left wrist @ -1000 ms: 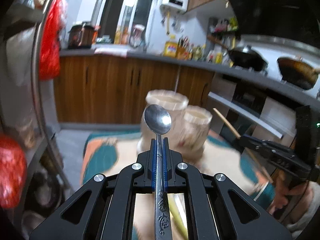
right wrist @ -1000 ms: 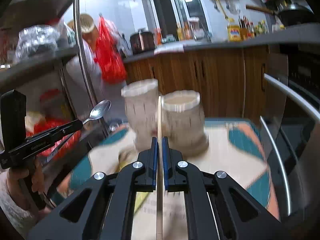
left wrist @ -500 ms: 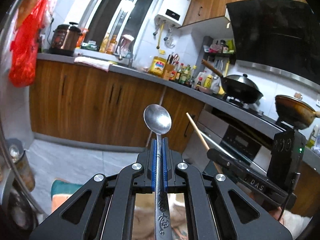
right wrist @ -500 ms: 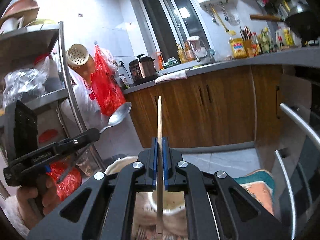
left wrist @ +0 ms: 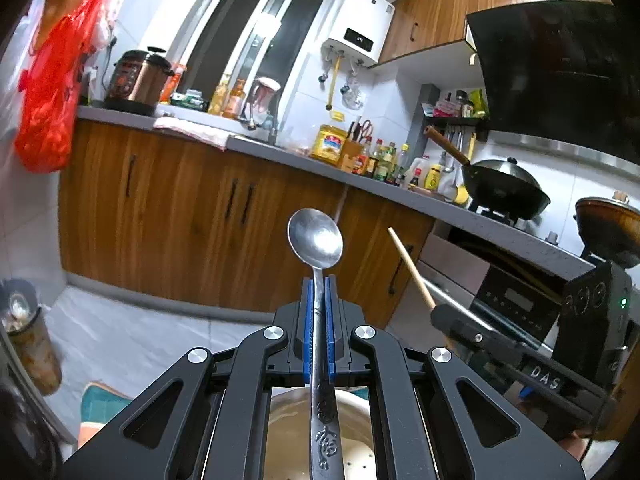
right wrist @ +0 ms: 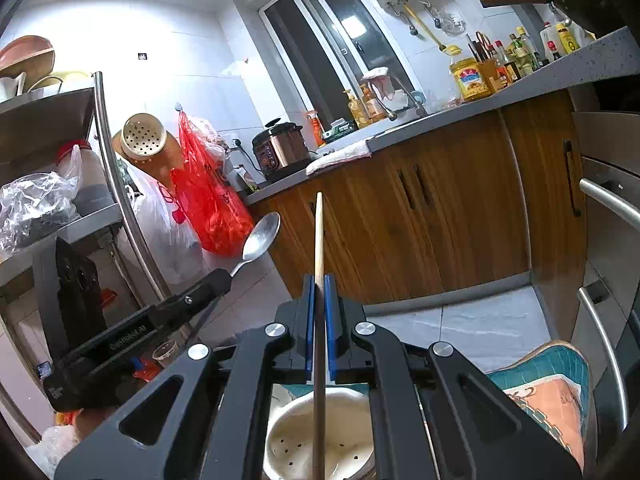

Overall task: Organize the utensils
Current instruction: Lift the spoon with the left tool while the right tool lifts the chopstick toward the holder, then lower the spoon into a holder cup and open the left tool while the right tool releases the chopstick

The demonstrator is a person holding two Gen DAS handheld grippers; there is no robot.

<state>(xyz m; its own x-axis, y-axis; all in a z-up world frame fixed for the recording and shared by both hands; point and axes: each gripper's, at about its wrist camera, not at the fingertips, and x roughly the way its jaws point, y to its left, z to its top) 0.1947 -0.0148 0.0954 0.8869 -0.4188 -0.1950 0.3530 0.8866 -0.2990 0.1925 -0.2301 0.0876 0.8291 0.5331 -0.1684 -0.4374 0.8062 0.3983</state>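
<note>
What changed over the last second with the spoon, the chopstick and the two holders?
Both hand-held grippers came forward over the holders: a second ago the holders stood ahead, now one holder sits beneath each view. Unchanged: the left hand-held gripper still clamps the spoon, the right hand-held gripper the chopstick.

1. Right gripper (right wrist: 319,280): blue pads clamped on a wooden chopstick (right wrist: 319,236) pointing to 12 o'clock.
2. Left gripper (right wrist: 222,278), at 9 o'clock: holds a metal spoon (right wrist: 260,242).
3. Perforated cream holder (right wrist: 320,436): at 6 o'clock, below the chopstick.
</note>
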